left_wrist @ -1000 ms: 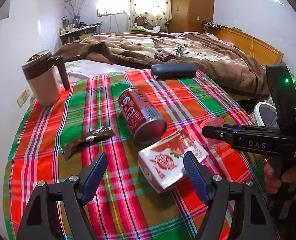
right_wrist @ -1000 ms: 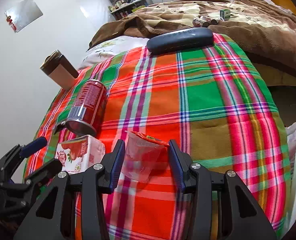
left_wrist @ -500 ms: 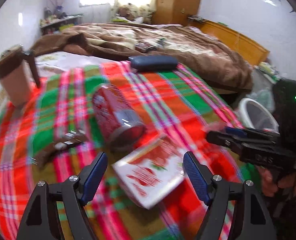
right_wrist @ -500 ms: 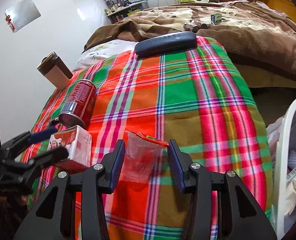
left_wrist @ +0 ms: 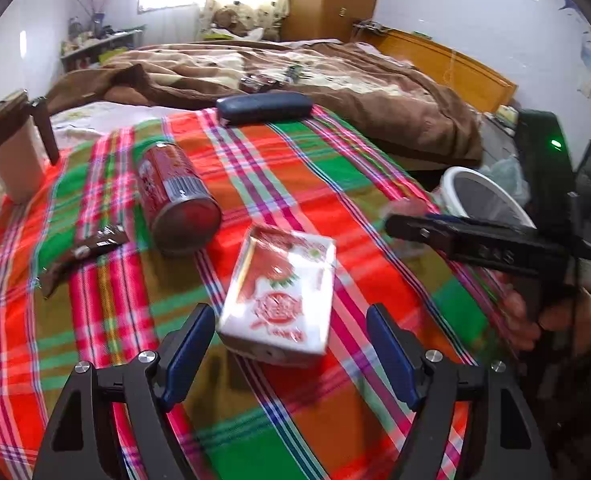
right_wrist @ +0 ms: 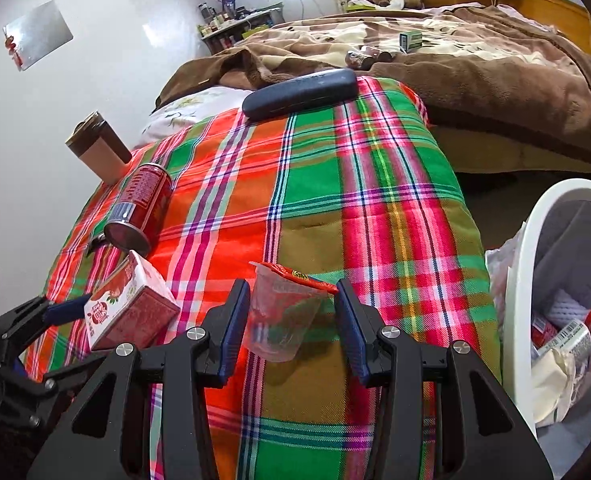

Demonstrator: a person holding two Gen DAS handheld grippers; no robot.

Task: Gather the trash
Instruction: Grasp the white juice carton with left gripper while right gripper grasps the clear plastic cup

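A white and red strawberry drink carton [left_wrist: 279, 296] stands tipped on the plaid cloth [left_wrist: 335, 184] between the fingers of my left gripper [left_wrist: 290, 320]. The left pad touches its edge and a gap shows at the right pad, so the jaws are open. My right gripper [right_wrist: 292, 292] is shut on a clear plastic cup [right_wrist: 283, 320] with a peeled red foil lid, held above the cloth. A red can [left_wrist: 175, 196] lies on its side beyond the carton, with a brown wrapper [left_wrist: 83, 252] to its left. From the right wrist view the carton [right_wrist: 131, 308] sits at lower left.
A white bin [right_wrist: 519, 280] with bottles and paper inside stands off the cloth's right edge. A dark glasses case [left_wrist: 265, 106] lies at the far edge and a beige lidded mug [left_wrist: 11, 156] at the far left. Behind is a bed with a brown blanket [left_wrist: 335, 80].
My right gripper has carried the cup rightward and the white bin has come into its view. My left gripper has closed in on the carton, which now stands tipped up instead of lying flat.
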